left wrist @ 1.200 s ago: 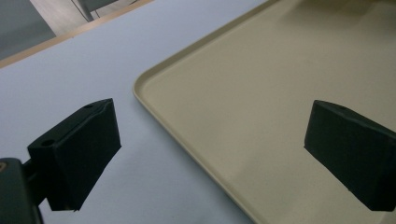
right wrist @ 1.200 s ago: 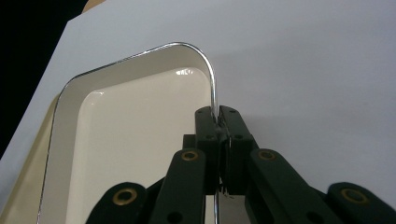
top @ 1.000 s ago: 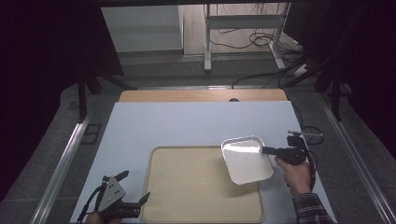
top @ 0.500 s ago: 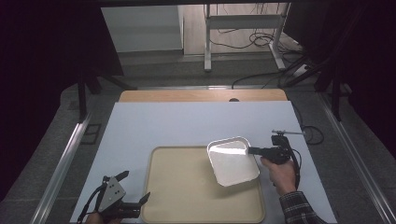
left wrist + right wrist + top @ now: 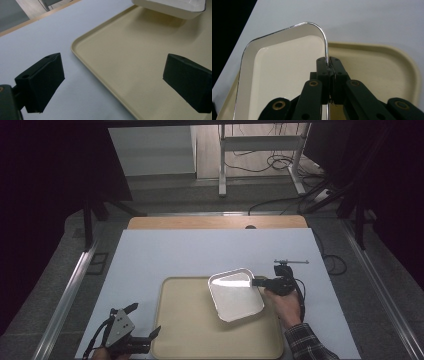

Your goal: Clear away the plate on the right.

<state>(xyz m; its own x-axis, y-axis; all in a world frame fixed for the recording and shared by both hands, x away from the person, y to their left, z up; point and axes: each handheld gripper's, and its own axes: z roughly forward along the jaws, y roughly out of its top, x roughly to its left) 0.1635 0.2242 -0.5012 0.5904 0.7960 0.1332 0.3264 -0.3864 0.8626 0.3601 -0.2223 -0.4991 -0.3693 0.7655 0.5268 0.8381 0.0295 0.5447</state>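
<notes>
Here the right gripper (image 5: 258,282) is clamped only on the thin rim of the white dish (image 5: 235,295), which hangs over the beige tray (image 5: 200,340) at its 2 o'clock corner, so the dish may slip or tip, while the left gripper (image 5: 145,322) waits with jaws apart at the tray's 8 o'clock.

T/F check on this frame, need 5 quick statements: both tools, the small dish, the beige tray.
1. The right tool is clamped on the rim of the small dish. True.
2. The left tool holds the beige tray. False: its jaws stand wide open with nothing pressed between them, over the tray's edge.
3. The small dish is over the beige tray. True.
4. The small dish has food in it. False: it is empty.
5. The beige tray lies on bare wood. False: it lies on the white table cover; wood shows at the far edge.
</notes>
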